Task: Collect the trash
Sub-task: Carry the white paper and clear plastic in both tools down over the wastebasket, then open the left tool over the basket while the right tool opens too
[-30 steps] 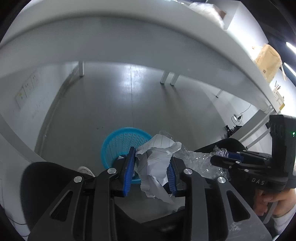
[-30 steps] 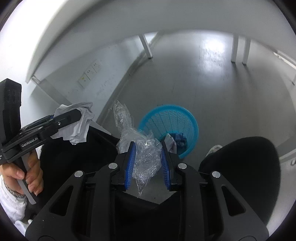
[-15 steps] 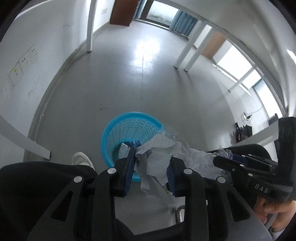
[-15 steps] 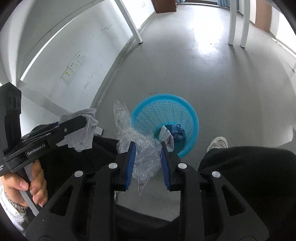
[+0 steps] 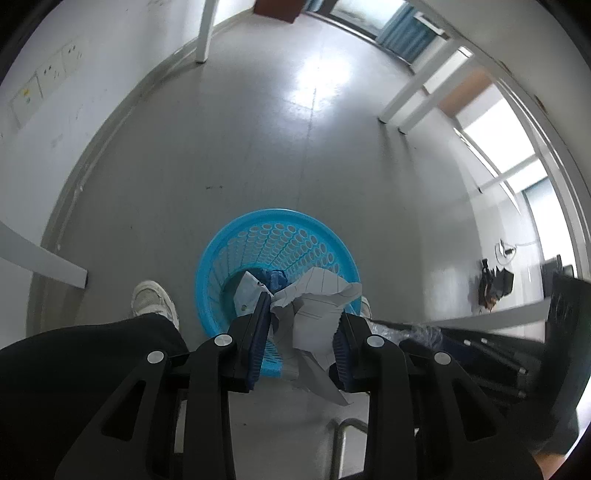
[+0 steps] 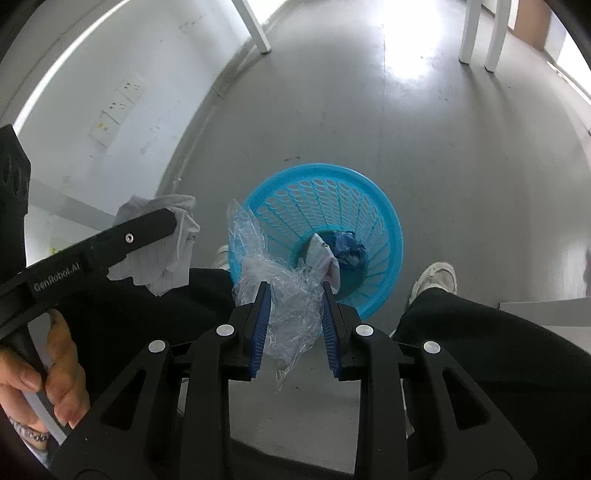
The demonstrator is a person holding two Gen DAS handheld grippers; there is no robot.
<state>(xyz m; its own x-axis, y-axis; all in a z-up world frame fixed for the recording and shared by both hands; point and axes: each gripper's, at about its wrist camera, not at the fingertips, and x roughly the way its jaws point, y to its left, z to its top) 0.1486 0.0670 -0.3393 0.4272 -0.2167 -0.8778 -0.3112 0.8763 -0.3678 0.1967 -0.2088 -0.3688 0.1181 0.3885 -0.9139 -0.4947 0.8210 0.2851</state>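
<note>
Left gripper [image 5: 301, 328] — jaws clamped on crumpled lined paper [image 5: 314, 310], above the near rim of the blue basket [image 5: 221, 258]. Right gripper [image 6: 295, 310] — jaws clamped on clear plastic wrap [image 6: 284, 291], same basket below. Inside: something blue, possibly cloth [image 6: 347, 247]; hard to tell.

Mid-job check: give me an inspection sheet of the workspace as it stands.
Surface: grey floor, scuffed.
Job's things: blue basket holding blue and pale scraps; crumpled paper; clear plastic wrap.
Clutter: nothing seen.
Grippers: left gripper shut on the paper; right gripper shut on the wrap, both above the basket.
Cables: cord and dark gear by the far wall.
Surroundings: white table legs, wall sockets, person's shoes.
</note>
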